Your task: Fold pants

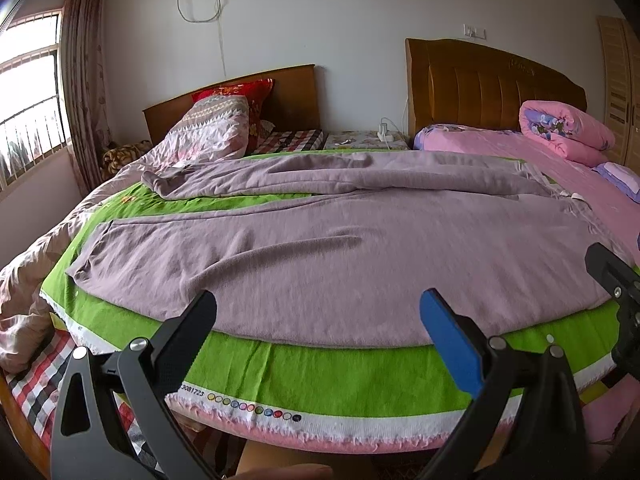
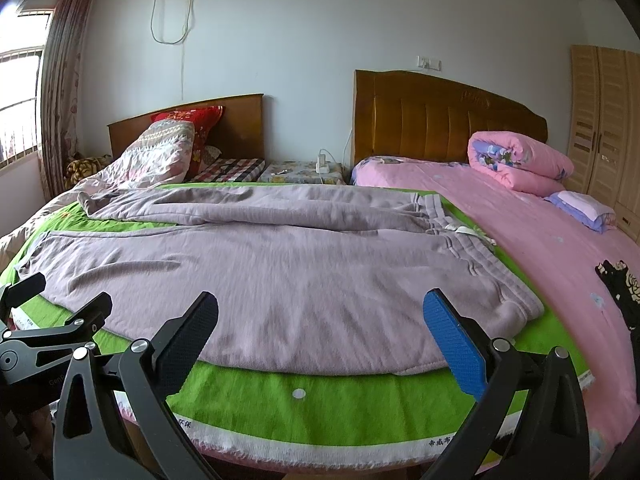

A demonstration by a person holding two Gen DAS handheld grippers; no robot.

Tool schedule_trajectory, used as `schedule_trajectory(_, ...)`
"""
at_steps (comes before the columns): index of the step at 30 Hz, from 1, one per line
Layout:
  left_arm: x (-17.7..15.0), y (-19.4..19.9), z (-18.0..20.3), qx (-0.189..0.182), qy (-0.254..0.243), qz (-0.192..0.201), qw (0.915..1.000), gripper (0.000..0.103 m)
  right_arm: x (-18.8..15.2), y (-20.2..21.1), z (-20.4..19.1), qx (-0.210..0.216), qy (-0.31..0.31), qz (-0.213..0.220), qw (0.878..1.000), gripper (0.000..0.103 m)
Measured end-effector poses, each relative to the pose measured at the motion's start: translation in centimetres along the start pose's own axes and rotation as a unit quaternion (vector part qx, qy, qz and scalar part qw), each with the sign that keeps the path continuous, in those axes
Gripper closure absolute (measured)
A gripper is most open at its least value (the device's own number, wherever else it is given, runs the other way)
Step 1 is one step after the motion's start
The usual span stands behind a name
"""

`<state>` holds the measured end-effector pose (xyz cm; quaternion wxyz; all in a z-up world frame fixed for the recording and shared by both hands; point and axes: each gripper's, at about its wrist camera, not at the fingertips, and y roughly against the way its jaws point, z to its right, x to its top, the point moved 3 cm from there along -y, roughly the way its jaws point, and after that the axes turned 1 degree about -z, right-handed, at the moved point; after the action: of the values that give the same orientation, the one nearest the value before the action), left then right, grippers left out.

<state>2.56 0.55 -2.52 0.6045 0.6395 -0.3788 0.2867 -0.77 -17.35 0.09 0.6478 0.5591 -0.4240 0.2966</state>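
Pants [image 1: 320, 248] [image 2: 280, 280] of mauve fleece lie spread flat on a green cloth [image 1: 312, 376] [image 2: 320, 404] that covers the near part of the beds, 2 legs running leftward and the waistband [image 2: 472, 256] to the right. The far leg's cuff [image 1: 154, 182] is bunched and creased, so its end is hard to make out; the drawstring at the waist is only a small white tangle. The cloth's near edge shows printed text too small to read.

2 wooden headboards stand against the wall, with 1 small bedside table [image 2: 304, 170] between them. 1 rolled pink quilt [image 2: 520, 160] sits on the pink bed [image 2: 560, 260], and 1 red pillow [image 1: 240, 94] rests behind a patterned quilt on the left bed.

The left gripper [image 1: 318, 324] hovers at the near hem of the pants, jaws spread wide, holding nothing. The right gripper [image 2: 320, 326] is likewise wide apart and empty, its tips above the near edge of the pants near the waist end. Whether either tip touches the fabric cannot be told.
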Motion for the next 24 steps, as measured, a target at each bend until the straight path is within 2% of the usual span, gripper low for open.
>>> schedule_trajectory(24, -0.3, -0.2, -0.2, -0.002, 0.002, -0.005, 1.0, 0.001, -1.2, -0.4, -0.3, 0.003, -0.003, -0.008, 1.0, 0.004)
